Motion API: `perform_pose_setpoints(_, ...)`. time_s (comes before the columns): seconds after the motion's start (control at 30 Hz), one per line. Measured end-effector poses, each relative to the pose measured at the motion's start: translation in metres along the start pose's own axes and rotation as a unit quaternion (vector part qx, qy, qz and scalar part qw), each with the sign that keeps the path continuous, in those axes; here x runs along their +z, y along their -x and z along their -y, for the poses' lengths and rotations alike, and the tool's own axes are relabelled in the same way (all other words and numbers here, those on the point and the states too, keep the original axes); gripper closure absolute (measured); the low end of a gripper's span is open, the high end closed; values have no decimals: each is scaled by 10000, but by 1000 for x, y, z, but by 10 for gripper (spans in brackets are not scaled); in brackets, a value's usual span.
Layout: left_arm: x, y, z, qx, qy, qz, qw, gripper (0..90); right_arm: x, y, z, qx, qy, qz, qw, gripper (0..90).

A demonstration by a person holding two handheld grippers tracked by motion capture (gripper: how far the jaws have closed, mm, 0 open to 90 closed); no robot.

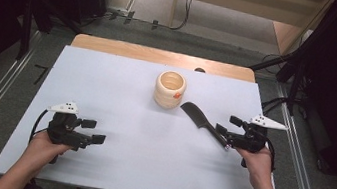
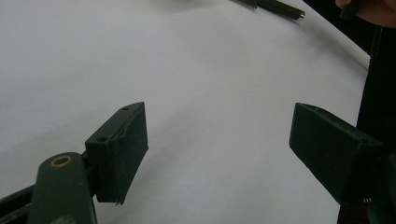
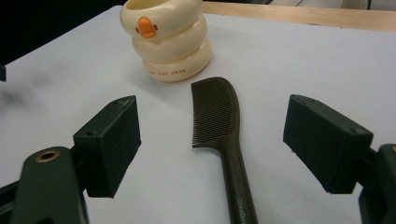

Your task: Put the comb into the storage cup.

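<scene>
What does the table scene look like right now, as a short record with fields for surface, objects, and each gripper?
surface: white table top
comb: dark comb lying flat, its handle running toward the right gripper
cup: cream ringed cup with an orange duck beak, upright, just beyond the comb's toothed end
right gripper: right gripper open, jaws either side of the comb handle, not closed on it
left gripper: left gripper open over bare table, holding nothing

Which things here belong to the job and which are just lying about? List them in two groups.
Part of the job:
- dark comb, lying flat between the open jaws of the right hand-held gripper
- cream duck cup, upright just beyond the comb's teeth

Just about:
- left hand-held gripper, open over bare white table
- cables on the floor
</scene>
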State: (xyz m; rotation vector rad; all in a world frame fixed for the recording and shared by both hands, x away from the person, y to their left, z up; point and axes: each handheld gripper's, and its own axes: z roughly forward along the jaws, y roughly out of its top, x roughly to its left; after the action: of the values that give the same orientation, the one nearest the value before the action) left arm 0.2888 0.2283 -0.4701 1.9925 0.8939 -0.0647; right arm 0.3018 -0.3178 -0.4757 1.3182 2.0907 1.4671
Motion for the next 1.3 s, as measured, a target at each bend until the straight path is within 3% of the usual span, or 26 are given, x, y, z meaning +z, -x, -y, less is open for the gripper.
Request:
perform_pose_setpoints(0.57, -1, 0, 0, -2, 16, 5, 10000, 201, 5, 6, 3, -67, -28, -35, 10000, 178)
perform_pose_setpoints(0.93, 0, 0, -1, 23, 18, 16, 10000, 201, 7, 10, 16, -192, -87, 123, 9997, 211)
perform_pose_setpoints(1.17, 0, 0, -2, 23, 16, 30, 10000, 201, 9, 13, 24, -116, -279, 202, 9993, 215)
perform_pose_setpoints(1.3, 1, 0, -3, 29, 18, 43, 10000, 201, 12, 13, 30, -229, -377, 237, 9987, 224)
